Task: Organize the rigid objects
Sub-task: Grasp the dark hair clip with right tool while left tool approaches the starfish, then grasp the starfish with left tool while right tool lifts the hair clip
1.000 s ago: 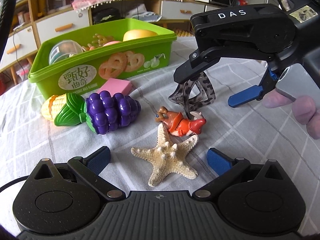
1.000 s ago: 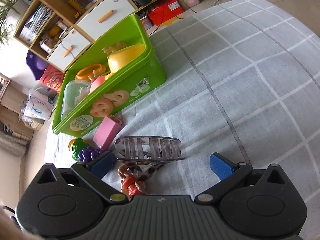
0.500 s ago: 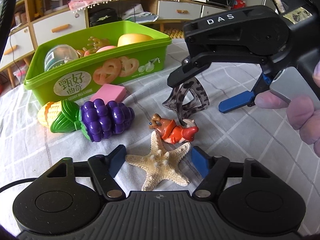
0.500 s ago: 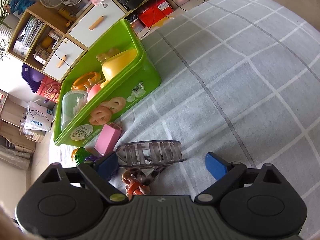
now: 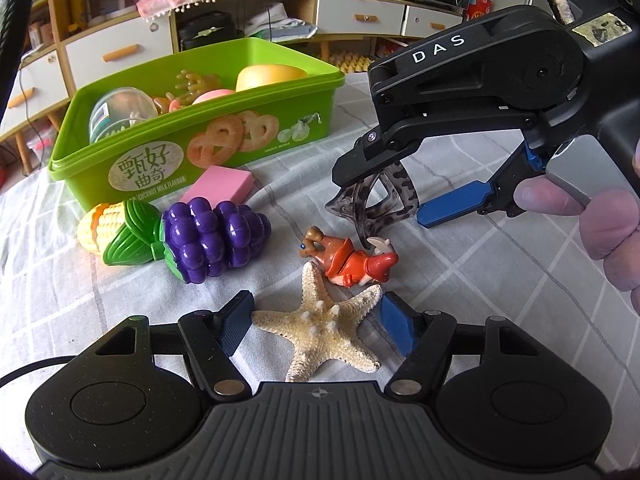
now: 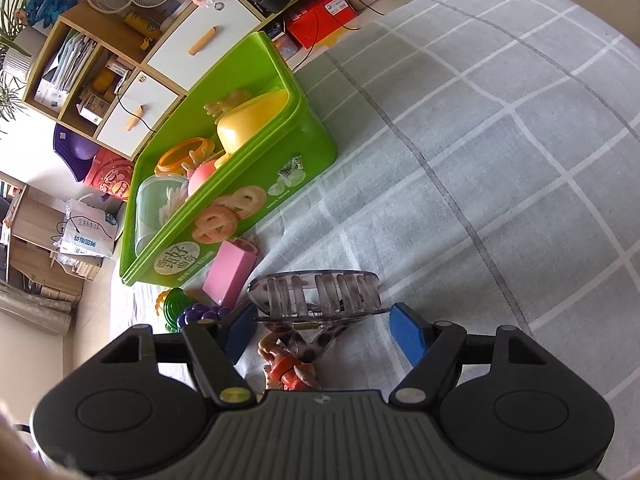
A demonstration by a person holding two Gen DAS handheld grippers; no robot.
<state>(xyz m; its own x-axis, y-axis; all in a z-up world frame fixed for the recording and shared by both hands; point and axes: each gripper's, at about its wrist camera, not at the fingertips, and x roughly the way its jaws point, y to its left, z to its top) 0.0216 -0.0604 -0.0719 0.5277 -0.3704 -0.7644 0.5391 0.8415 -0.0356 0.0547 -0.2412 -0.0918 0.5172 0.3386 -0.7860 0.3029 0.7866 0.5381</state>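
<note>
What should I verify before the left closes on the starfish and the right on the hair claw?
1. Starfish between left gripper fingers: ok.
2. Left fingers clear of the orange toy figure: ok, though the starfish tip touches it.
3. Hair claw between right gripper fingers: ok.
4. Right fingers gripping the claw: not ok, a gap shows at each side.
5. Room in green bin: cannot tell.
</note>
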